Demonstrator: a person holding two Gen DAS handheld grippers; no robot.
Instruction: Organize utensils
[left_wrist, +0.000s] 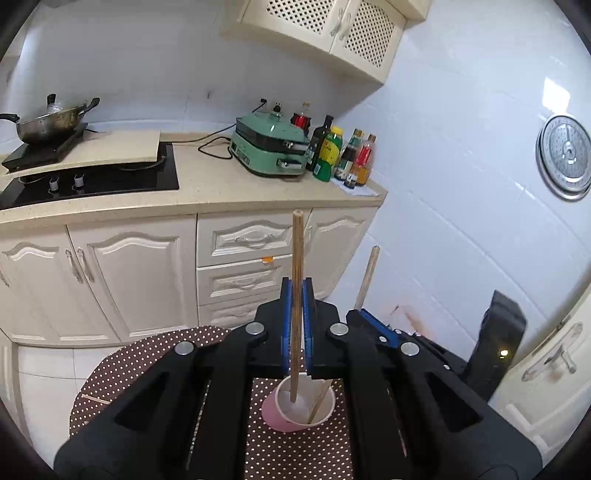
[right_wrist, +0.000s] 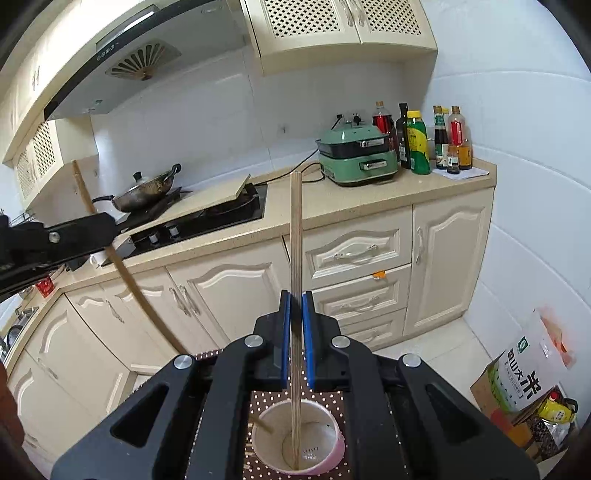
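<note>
A pink paper cup (left_wrist: 299, 406) stands on the brown dotted tablecloth (left_wrist: 147, 362), right below both grippers. My left gripper (left_wrist: 296, 291) is shut on a wooden chopstick (left_wrist: 296, 258), which stands upright with its lower end inside the cup. My right gripper (right_wrist: 296, 302) is shut on a paler chopstick (right_wrist: 294, 240), also upright, its tip on the bottom of the cup (right_wrist: 317, 439). From the left wrist view, the right gripper (left_wrist: 373, 325) sits close on the right with its stick (left_wrist: 367, 277). In the right wrist view the left gripper (right_wrist: 107, 225) holds its slanted stick (right_wrist: 122, 266).
A loose thin stick (left_wrist: 94, 399) lies on the tablecloth at the left. Behind are a counter (left_wrist: 207, 192) with a stove (left_wrist: 110, 177), a wok (left_wrist: 48, 123), a green cooker (left_wrist: 269, 147) and several bottles (left_wrist: 343, 155). A rice bag (right_wrist: 517, 376) is on the floor.
</note>
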